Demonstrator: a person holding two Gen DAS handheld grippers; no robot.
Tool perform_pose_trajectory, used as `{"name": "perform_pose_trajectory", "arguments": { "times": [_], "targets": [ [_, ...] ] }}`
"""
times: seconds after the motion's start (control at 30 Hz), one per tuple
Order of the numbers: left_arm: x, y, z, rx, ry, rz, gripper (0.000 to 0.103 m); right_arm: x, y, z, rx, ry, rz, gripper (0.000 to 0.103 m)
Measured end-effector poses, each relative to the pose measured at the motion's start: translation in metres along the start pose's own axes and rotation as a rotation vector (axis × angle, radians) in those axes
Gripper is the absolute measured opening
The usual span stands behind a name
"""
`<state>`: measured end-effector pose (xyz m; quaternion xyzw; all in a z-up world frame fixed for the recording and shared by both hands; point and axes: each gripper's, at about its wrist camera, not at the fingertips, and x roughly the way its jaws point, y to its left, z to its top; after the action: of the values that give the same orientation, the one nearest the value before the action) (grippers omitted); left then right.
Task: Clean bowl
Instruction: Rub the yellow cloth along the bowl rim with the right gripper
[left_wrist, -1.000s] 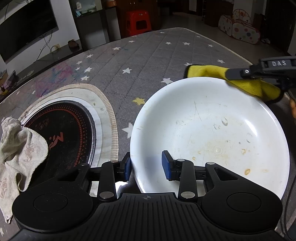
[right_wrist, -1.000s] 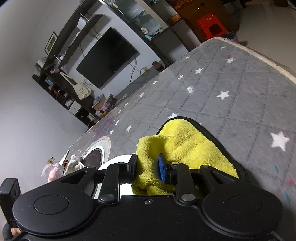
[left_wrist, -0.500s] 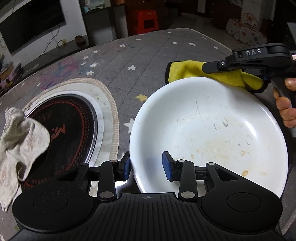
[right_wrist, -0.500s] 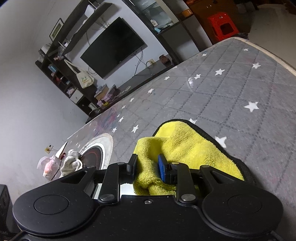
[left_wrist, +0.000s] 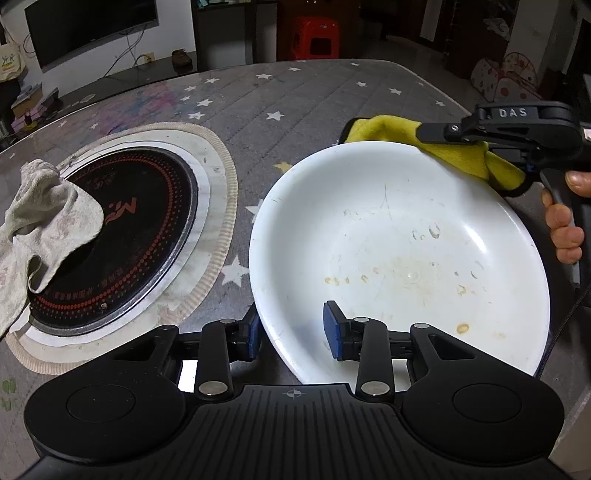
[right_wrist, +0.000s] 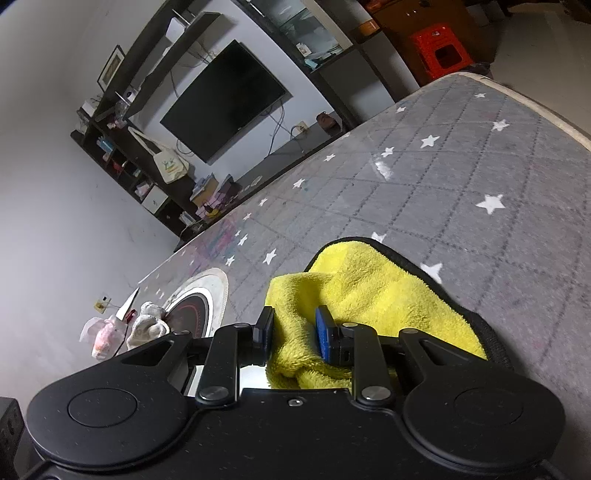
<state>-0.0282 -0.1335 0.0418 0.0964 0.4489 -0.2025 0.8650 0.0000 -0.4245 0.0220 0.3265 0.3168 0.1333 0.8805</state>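
White glazed ceramic bowl (left_wrist: 399, 251), wide and shallow, sits toward the near right corner of the desk (left_wrist: 295, 96), which carries a grey quilted cover with white stars. Brownish dried spots and streaks across the bowl floor and near wall; not yet wiped, by the look of it.

Left tongs (left_wrist: 293, 328) straddle the near-left rim: one blue pad outside, the other inside the bowl, set narrow. Whether the pads actually press the wall, cannot tell.

Right tongs (right_wrist: 293, 332) pinched on a yellow fleece cloth with a dark border (right_wrist: 373, 295). In the left wrist view the cloth (left_wrist: 461, 151) hangs at the bowl's far right rim, mostly outside it, trailing onto the cover. Bare fingers (left_wrist: 565, 232) on that handle show at the right edge.

Further left, toward the near left corner: round black induction hob with red ring markings (left_wrist: 122, 236) on a pale ribbed mat (left_wrist: 221, 206). Crumpled grey-white rag (left_wrist: 40, 221) draped over the hob's left side.

Risks, as judged:
- Glazed rim is slick. If the left hold is loose, wiping pressure could slide or tip the bowl.
- Cloth is held by a fold only, so dragging could pull it free.
- Bowl lies near the desk edge; a hard push toward that edge might send it off.
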Motion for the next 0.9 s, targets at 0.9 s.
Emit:
{"name": "perform_pose_trajectory", "arguments": {
  "times": [0.9],
  "targets": [
    [0.016, 0.001, 0.027, 0.184, -0.016, 0.062, 0.035, -0.055, -0.022, -0.055, 0.117, -0.03, 0.041, 0.026]
  ]
}}
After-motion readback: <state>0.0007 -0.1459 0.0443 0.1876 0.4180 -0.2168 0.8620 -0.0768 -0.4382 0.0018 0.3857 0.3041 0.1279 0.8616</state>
